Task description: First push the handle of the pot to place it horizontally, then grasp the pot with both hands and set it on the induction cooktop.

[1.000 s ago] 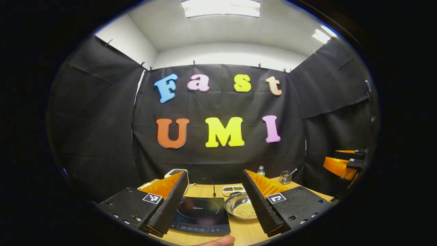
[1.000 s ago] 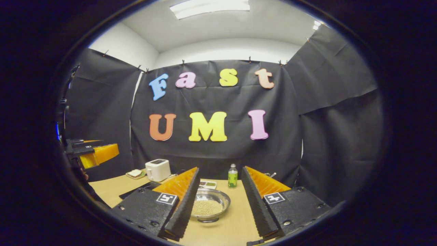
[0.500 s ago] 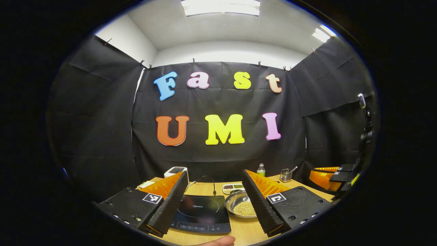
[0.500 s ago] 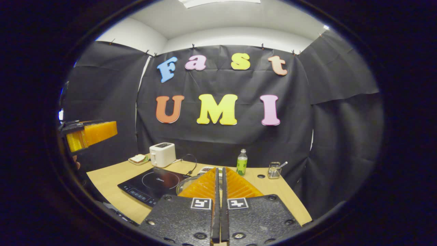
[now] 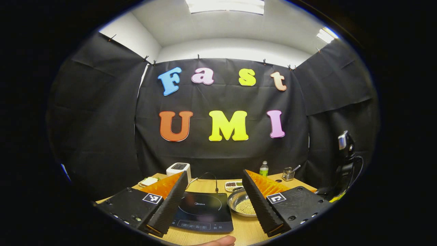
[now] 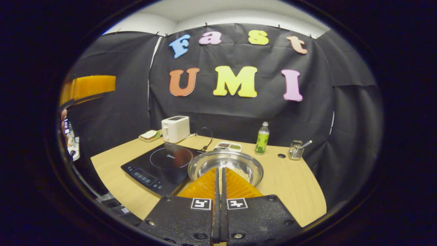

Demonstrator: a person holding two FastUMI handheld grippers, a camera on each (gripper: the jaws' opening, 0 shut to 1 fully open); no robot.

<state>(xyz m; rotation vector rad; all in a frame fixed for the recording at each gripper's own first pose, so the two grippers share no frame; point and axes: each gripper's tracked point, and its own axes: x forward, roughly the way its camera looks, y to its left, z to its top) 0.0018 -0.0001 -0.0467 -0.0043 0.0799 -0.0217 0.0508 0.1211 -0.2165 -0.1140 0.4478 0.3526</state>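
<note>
Pot (image 6: pixel 226 165) sits on the table (image 6: pixel 293 184) at lower centre of the right gripper view, touching or just beside the right edge of the cooktop (image 6: pixel 163 164), with small pale grains inside. The right tongs (image 6: pixel 220 177) are pressed together, empty, their tips over the pot's near rim. In the left gripper view the left tongs (image 5: pixel 214 186) are spread wide and hold nothing; between them lie the cooktop (image 5: pixel 204 211) and, lower right of it, the pot (image 5: pixel 240 206). A toaster (image 6: pixel 175 128), a bottle (image 6: pixel 262 138) and a small tray (image 6: pixel 228 146) stand along the table's far edge. A fingertip (image 5: pixel 218 241) shows at the bottom edge of the left gripper view.
</note>
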